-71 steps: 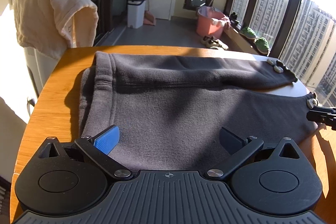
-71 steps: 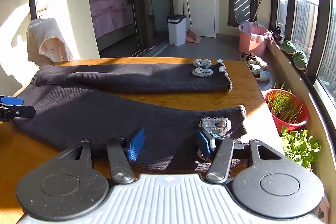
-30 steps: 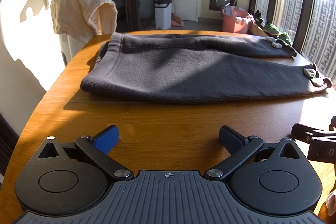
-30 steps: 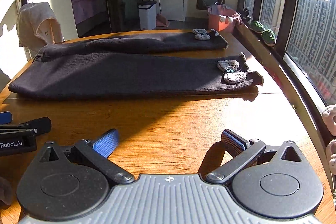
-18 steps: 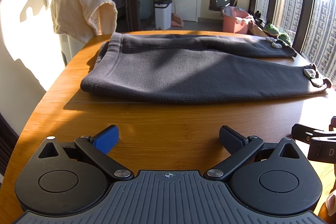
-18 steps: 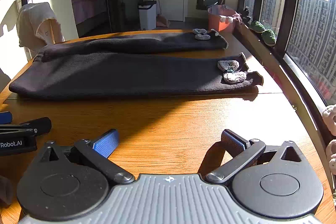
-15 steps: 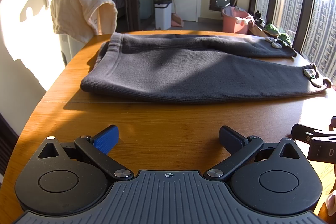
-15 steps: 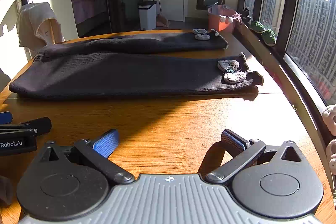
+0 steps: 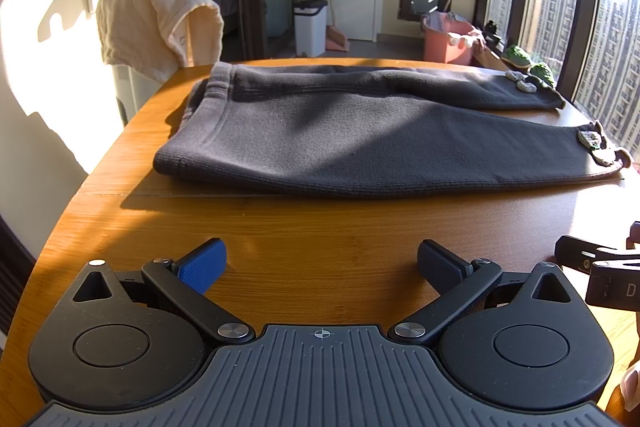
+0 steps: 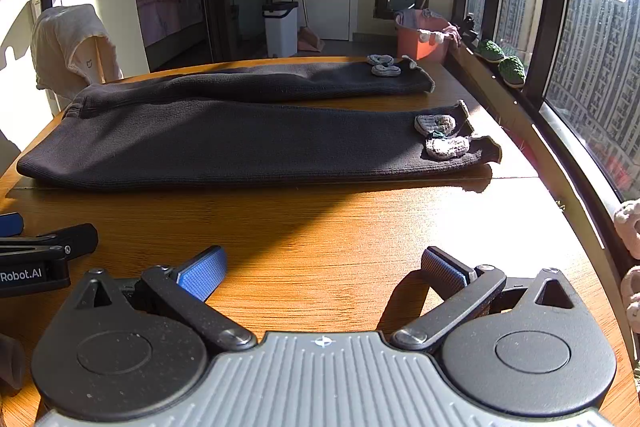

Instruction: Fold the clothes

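Note:
Dark grey knit trousers (image 9: 360, 143) (image 10: 240, 143) lie flat across the wooden table (image 9: 304, 243) (image 10: 320, 227), waistband to the left, both legs stretched to the right. Small grey knitted patches (image 10: 440, 137) sit on the near leg's cuff, and another pair (image 10: 382, 65) on the far leg. My left gripper (image 9: 322, 261) hangs open over bare wood, short of the near edge of the trousers. My right gripper (image 10: 324, 267) is open too, over bare wood near the front edge. Each gripper's side shows in the other's view.
A cream towel (image 9: 156, 19) hangs over a white appliance past the table's left end. Behind the table are a white bin (image 9: 310, 27), a pink tub (image 9: 448, 41) and a window sill with green slippers (image 10: 502, 61). Part of a hand (image 10: 630, 259) shows at the right edge.
Since 2.4 s ago both grippers have drawn back from the trousers to the table's front edge, open throughout. Over the last second nothing has moved.

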Available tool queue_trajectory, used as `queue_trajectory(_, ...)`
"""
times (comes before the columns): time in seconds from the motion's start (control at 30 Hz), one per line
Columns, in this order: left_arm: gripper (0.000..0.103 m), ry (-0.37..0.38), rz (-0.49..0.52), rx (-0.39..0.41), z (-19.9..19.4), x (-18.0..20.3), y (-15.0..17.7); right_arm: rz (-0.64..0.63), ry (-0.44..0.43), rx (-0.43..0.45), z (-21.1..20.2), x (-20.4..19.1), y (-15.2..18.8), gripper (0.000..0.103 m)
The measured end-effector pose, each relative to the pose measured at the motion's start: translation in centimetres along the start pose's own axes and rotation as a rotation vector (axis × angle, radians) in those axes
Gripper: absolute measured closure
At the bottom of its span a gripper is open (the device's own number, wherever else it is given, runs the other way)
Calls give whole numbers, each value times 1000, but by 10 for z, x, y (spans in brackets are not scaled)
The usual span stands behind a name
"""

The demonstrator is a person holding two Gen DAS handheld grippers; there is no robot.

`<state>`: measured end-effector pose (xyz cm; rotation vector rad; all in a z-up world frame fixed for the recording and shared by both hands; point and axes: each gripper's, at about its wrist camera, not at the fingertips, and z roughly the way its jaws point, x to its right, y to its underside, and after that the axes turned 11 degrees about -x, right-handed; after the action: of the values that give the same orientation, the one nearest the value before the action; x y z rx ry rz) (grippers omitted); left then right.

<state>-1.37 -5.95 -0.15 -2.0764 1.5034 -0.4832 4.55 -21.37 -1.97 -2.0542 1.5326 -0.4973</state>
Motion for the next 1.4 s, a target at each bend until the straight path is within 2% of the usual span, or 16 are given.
queue_trajectory(1.4,0,-9,-4,2,0,-1,1,3,1,1,-2,4,2,0)
